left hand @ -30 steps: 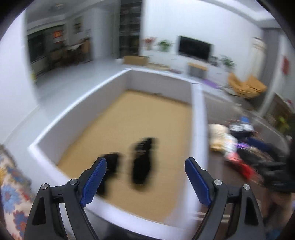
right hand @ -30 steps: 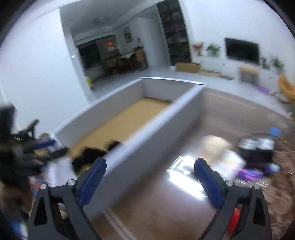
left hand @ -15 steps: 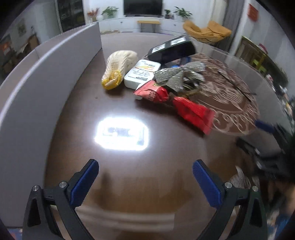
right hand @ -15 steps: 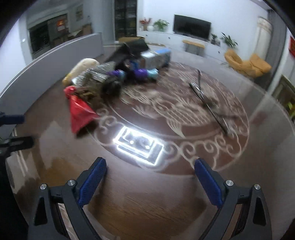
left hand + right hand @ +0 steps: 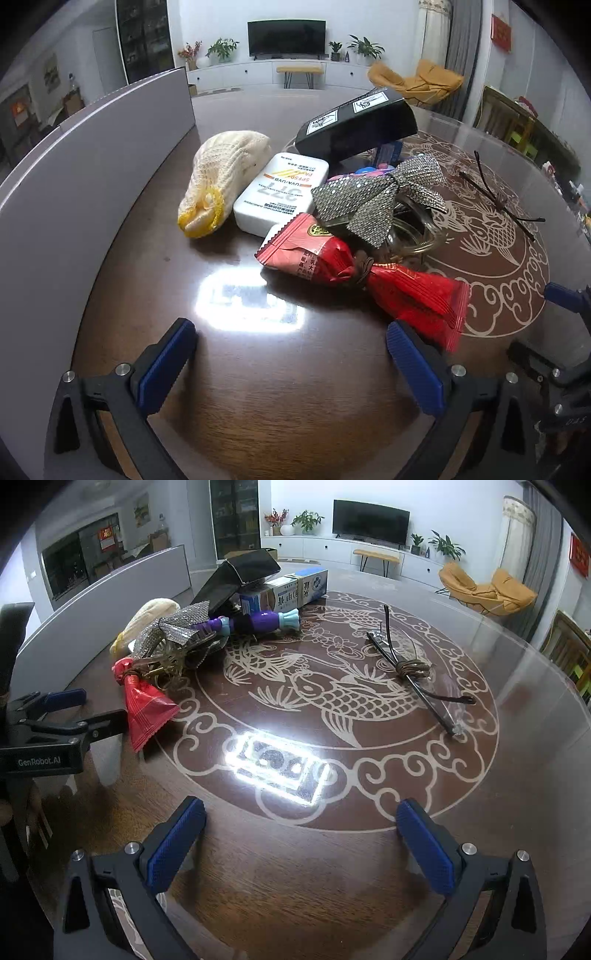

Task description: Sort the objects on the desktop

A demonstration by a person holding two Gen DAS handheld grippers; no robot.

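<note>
My left claw (image 5: 290, 354) hangs spread wide and holding nothing above the dark worktop (image 5: 258, 406), pointed at the heap I have to sort, and my right claw (image 5: 301, 830) is spread and bare too, low over the fish pattern. The heap sits beside the grey wall of the bin (image 5: 74, 177), probably so each piece has a short trip over the rim. Nearest my left claw lie two red snack packets (image 5: 362, 273) tied together at the middle, one end close to my right-side pad; behind them sit a white sunscreen bottle (image 5: 280, 195), a cream knitted glove (image 5: 225, 177), a glittery bow (image 5: 373, 195) and a black box (image 5: 358, 125) tilted against the pile. From the right view I also see a purple toy (image 5: 258, 622), a blue-and-white carton (image 5: 291, 590) and a pair of glasses (image 5: 410, 668) lying well apart from the heap. Half a second ago the heap was farther from my left claw; now the packets are almost within reach, and both views have sharpened.
</note>
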